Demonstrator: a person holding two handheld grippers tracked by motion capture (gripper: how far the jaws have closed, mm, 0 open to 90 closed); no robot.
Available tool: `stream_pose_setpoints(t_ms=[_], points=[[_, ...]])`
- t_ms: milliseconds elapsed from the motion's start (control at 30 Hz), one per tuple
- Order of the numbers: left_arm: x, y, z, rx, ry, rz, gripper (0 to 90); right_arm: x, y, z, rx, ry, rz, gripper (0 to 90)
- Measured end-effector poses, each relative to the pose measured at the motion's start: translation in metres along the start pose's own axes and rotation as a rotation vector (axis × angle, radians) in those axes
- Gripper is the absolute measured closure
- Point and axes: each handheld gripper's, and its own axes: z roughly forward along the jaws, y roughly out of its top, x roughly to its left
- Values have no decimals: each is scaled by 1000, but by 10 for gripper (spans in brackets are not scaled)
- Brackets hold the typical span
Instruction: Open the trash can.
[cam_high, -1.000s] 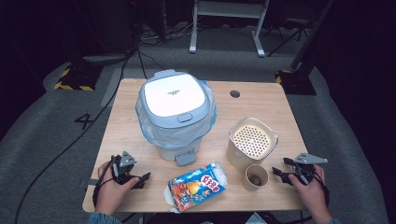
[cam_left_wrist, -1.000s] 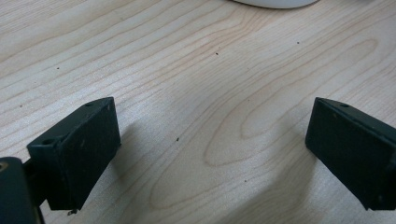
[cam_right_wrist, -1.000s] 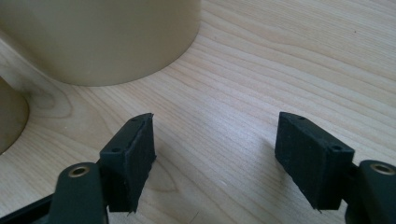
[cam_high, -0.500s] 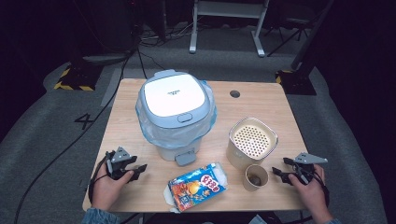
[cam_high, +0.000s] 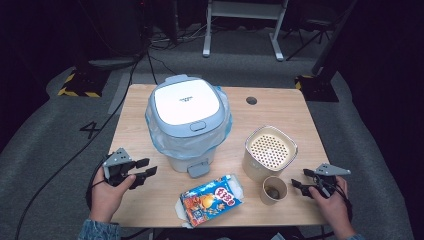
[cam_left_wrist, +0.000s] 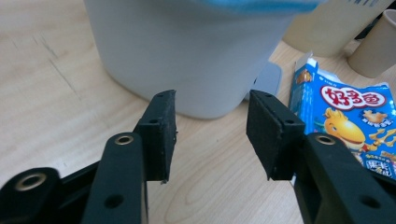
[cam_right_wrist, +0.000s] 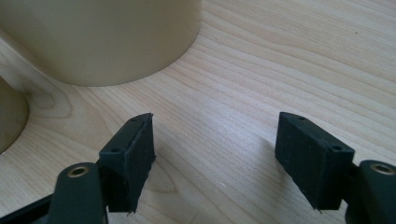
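Note:
A white lidded bin (cam_high: 187, 120) with a blue liner stands mid-table, its foot pedal (cam_high: 198, 169) facing me. My left gripper (cam_high: 146, 167) hovers off the table at the front left, pointing at the bin's base (cam_left_wrist: 196, 56). Its jaws (cam_left_wrist: 210, 126) have just been closing; they stand apart with nothing between them. A blue snack box (cam_high: 212, 199) lies flat at the front centre. My right gripper (cam_high: 300, 178) rests at the front right, open and empty (cam_right_wrist: 215, 144), beside a paper cup (cam_high: 274, 190) and a beige perforated canister (cam_high: 270, 152).
The wooden table (cam_high: 135, 130) has a round cable hole (cam_high: 251, 100) at the back right. Bare wood lies left of the bin and right of the canister. In the left gripper view the snack box (cam_left_wrist: 345, 121) lies right of the jaws.
My left gripper has lifted off the table and its jaws have narrowed. The right gripper and all the objects have stayed where they were.

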Motion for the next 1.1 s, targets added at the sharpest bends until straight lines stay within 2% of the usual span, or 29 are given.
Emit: stream_pose_setpoints(t_ms=[67,100,133,167,233,500,600,700,833,1100], points=[[-4,9,-4,-35,-13,31,562,0,0,0,0,0,0,288],[-4,9,-4,-35,-13,31,568,0,0,0,0,0,0,288],[-7,18,-8,-66,-22,64,592,0,0,0,0,0,0,288],[-7,18,-8,-66,-22,64,617,0,0,0,0,0,0,288],[-12,30,-13,-86,-47,92,641,-1,0,0,0,4,-4,287],[-18,57,-23,-75,-81,154,678,0,0,0,0,0,-7,287],[-19,65,-27,-79,-102,153,669,-1,0,0,0,1,-7,288],[-22,76,-28,-76,-127,174,652,-1,0,0,0,1,-7,287],[-28,91,-31,-94,-183,206,656,0,0,0,0,1,-7,288],[-34,115,-33,-126,-225,239,662,-1,0,0,0,1,-7,287]])
